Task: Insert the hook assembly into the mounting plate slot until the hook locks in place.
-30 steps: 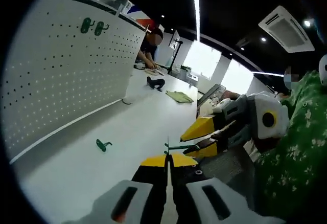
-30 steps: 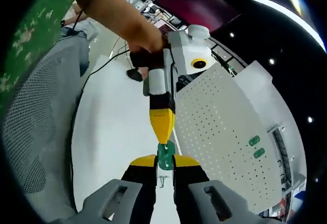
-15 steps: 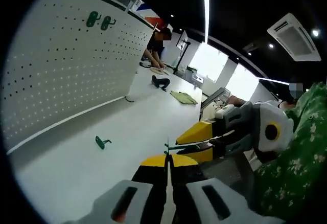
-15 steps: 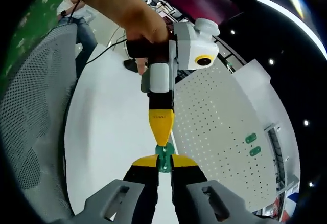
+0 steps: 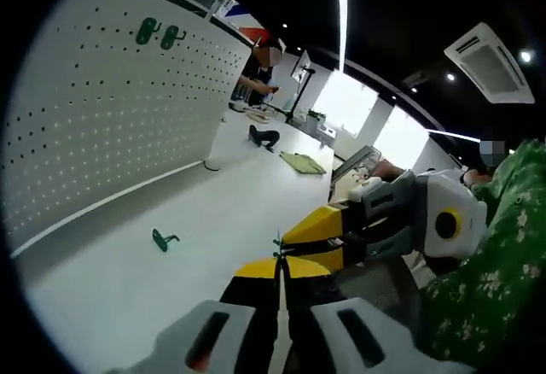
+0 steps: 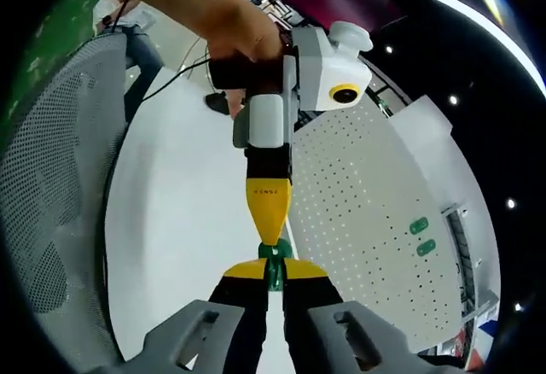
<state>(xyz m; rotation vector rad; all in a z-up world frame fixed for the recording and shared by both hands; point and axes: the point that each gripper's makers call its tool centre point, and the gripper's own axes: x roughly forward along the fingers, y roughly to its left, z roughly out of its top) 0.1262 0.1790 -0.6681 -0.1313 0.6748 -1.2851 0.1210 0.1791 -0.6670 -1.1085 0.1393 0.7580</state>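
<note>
Open-plan office: ceiling air-conditioner [image 5: 485, 60], mesh chair [image 6: 47, 186], long white worktable [image 5: 179, 246].

Loose hook [image 5: 163, 239] on table [image 5: 222, 195] before pegboard [image 5: 102, 109]

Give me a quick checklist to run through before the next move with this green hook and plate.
1. Right gripper shut on the green plate: ok.
2. Left gripper shut on the thin hook wire: ok.
3. The two gripper tips meet at the part: ok.
4. Hook locked in the slot: cannot tell.
5. Spare hook lying apart on the white table: ok.
6. Pegboard with two mounted hooks in sight: ok.
</note>
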